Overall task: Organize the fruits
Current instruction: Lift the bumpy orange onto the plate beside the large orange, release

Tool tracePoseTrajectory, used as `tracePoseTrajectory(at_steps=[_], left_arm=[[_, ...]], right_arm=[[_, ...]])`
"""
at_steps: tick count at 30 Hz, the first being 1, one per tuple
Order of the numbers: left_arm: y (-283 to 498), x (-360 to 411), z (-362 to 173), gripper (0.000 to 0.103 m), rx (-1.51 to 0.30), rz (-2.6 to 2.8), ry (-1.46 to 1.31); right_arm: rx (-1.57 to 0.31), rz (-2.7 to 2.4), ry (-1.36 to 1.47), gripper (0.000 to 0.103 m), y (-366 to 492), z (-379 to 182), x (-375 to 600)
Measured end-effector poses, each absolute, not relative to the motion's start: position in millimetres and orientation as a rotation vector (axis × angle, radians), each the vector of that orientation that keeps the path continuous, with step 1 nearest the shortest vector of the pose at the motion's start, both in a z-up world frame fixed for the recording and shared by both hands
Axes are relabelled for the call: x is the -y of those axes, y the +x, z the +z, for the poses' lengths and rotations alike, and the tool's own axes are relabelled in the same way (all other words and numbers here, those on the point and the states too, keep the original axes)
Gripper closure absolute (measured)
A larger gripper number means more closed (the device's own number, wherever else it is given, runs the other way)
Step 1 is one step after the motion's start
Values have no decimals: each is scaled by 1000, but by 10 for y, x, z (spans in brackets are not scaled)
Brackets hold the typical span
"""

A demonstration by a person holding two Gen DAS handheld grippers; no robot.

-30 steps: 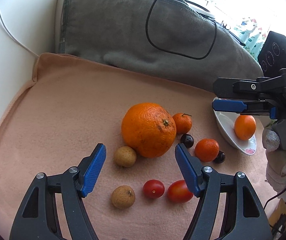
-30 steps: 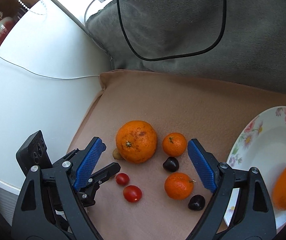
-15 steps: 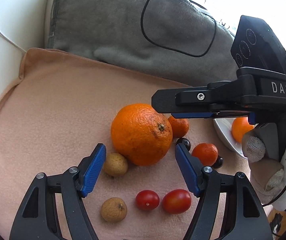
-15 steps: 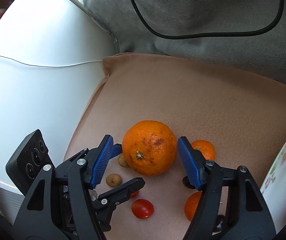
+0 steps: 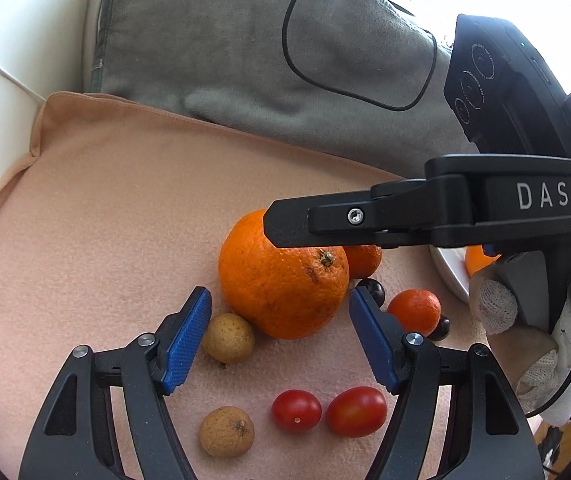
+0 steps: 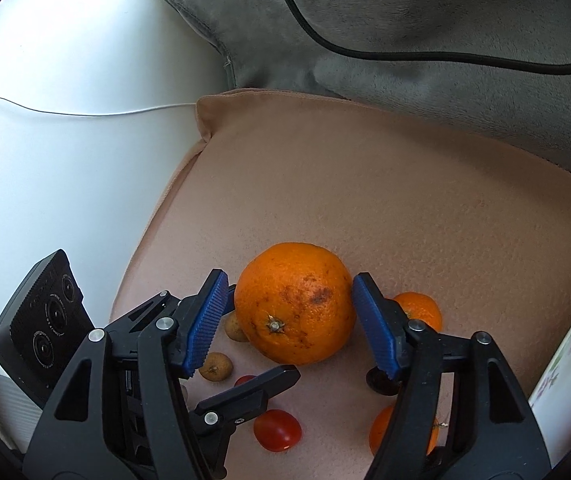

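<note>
Your right fingers (image 6: 212, 322) have just been closing and now hug the big orange (image 6: 294, 303) on both sides, while your left gripper (image 5: 279, 338) waits open on its near side.

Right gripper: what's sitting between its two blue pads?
The big orange fills the space between the pads of the right gripper, which have just been closing around it. The right wrist view shows it best.

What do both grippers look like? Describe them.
Both the left gripper and right gripper are black plastic with ribbed blue pads and silver screws. The right one bears white DAS lettering, is gripped by a white knit glove, and its jaws have just been closing on the orange.
</note>
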State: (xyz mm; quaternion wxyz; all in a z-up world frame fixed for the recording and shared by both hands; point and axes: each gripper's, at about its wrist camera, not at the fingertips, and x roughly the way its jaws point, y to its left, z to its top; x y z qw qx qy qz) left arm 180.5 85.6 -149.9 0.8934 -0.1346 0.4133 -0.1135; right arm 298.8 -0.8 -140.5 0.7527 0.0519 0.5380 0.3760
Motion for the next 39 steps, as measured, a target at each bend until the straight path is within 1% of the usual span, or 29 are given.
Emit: tracePoseTrajectory(at_steps=[3, 5, 7, 16, 26, 39], left_arm=[[1832, -850, -1510, 37, -861, -239, -278], [1837, -846, -1519, 38, -860, -241, -276], [1838, -838, -1520, 40, -858, -249, -276], [1771, -843, -1477, 42, -850, -241, -287], [1704, -749, -1323, 42, -827, -248, -268], [1752, -303, -1128, 42, -799, -322, -225]], right_arm=[[-1185, 815, 105, 36, 3003, -1440, -25], [-1189, 809, 96, 37, 2997, -1458, -26], [-1188, 811, 99, 37, 2984, -1459, -12], [-1178, 804, 94, 38, 2961, -1442, -22], [-1149, 803, 104, 38, 2888, -1267, 110], [-1079, 750, 124, 38, 2790, -918, 670]])
